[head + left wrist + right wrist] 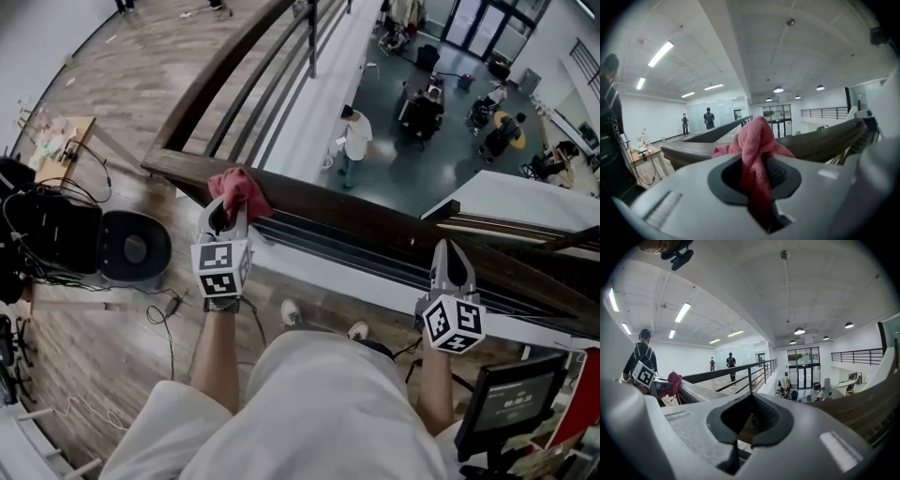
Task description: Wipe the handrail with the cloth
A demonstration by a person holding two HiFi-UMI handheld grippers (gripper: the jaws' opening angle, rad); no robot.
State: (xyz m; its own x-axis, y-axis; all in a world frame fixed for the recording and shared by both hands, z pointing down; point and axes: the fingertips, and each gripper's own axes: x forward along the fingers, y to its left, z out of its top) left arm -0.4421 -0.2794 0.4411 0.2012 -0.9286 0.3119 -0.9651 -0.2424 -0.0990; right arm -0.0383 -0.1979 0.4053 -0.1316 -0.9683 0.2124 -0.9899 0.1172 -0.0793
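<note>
**Left claw (228, 208) gripping the cloth on the handrail; right claw (450, 251) closed and empty**

The left claw is clamping a crumpled pinkish-red fabric cloth (242, 189) between its two jaws. In the left gripper view, the cloth is filling the dark pad recess and bunching up past the jaw tips. The lower end of the cloth is disappearing into the slot between the jaws.

The bunched cloth ahead of the left claw is resting on top of the dark brown wooden handrail (375, 220), near its corner. The cloth is hiding the jaw tips, so contact between the tips and the rail is not showing.

The right claw is sitting well to the right of the left claw. Its jaws are standing together with nothing between them. It is pointing at the near edge of the same handrail, and no view is showing whether it is touching the wood.

To the left of the left claw, a black round seat (136, 248) is standing on the wooden floor among loose cables. The picture edge is cutting off a dark screen (514, 398) below the right claw. Beyond the rail, figures on the lower floor are too small to describe.
</note>
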